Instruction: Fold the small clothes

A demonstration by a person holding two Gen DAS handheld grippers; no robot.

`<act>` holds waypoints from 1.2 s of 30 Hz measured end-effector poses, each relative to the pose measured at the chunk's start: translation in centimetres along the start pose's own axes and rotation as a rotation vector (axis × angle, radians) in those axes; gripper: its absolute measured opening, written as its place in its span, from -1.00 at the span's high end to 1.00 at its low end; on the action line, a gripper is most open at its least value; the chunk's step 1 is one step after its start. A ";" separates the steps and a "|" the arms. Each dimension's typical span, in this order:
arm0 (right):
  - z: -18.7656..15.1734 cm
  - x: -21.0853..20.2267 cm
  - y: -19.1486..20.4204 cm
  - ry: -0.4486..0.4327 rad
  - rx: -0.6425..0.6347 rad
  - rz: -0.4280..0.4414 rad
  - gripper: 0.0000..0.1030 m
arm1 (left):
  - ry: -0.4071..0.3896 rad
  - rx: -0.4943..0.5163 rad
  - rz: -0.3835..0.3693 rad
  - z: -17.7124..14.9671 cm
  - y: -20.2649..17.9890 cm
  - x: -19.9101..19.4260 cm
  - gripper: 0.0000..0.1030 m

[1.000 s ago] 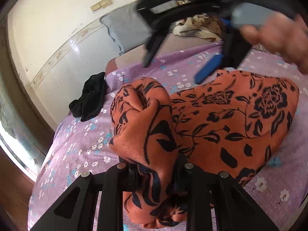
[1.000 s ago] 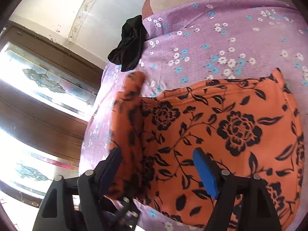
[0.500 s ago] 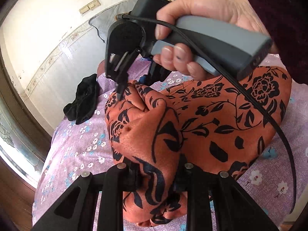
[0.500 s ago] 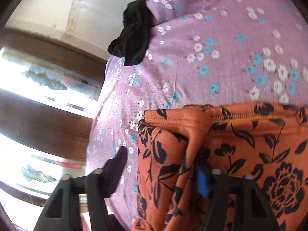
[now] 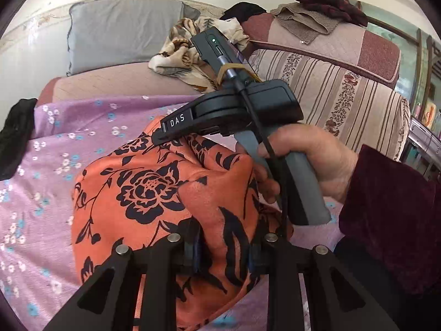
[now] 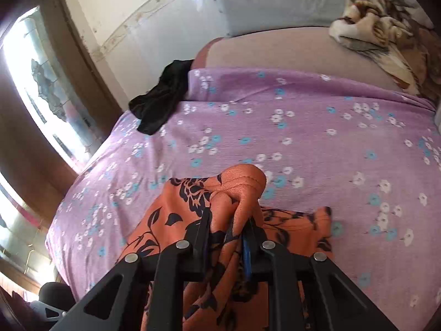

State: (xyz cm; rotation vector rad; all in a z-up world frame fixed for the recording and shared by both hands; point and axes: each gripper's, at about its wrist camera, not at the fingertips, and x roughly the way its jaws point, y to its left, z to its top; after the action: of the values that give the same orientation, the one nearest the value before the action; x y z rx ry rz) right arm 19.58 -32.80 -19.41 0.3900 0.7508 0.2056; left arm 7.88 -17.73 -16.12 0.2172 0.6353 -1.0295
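Both tools now have hold of the orange floral garment (image 5: 154, 193), which sits bunched on the purple sheet (image 6: 317, 138) of the bed, near its front edge. The left tool (image 5: 223, 251) is clamped on a thick fold of the cloth at the near side; its jaws have eased a little wider in the last moment, yet the fabric is packed tight between them and looks held. The right tool (image 6: 227, 227) has just been closing, and in its own view a hemmed corner of the garment rises between the pads, pinched there. From the left wrist view the right tool's tip (image 5: 162, 138) meets the cloth at the far edge, with the person's hand (image 5: 308, 162) around its grey handle.

The step in hand looks like the pick-up of two points on the garment, ready to lift and spread it or to carry one edge over the other. The cloth is still crumpled, so no clean fold is made yet.

The next move probably calls for drawing the two tools apart to pull the fabric taut, then laying it flat on the sheet before folding. The satin-like cloth may slip, so both grips need to hold firm.

A black garment (image 6: 162, 102) lies at the far left corner of the bed, untouched.
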 end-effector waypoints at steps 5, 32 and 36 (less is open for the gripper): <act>-1.5 1.4 -6.1 0.013 0.092 -0.115 0.64 | 0.126 -0.055 -0.057 -0.8 -1.0 3.9 0.12; -14.6 -5.9 0.8 0.249 0.124 -0.063 0.58 | 0.306 -0.070 0.311 -6.5 6.6 1.1 -0.55; -12.7 -5.4 0.8 0.304 0.119 -0.076 0.59 | 0.314 -0.181 0.246 -6.3 8.4 0.6 -0.61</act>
State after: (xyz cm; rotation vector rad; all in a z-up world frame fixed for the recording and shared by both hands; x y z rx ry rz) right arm 6.82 -30.34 -24.09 0.4474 1.0789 0.1508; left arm 12.76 -11.02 -22.60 0.2933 0.9569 -0.7010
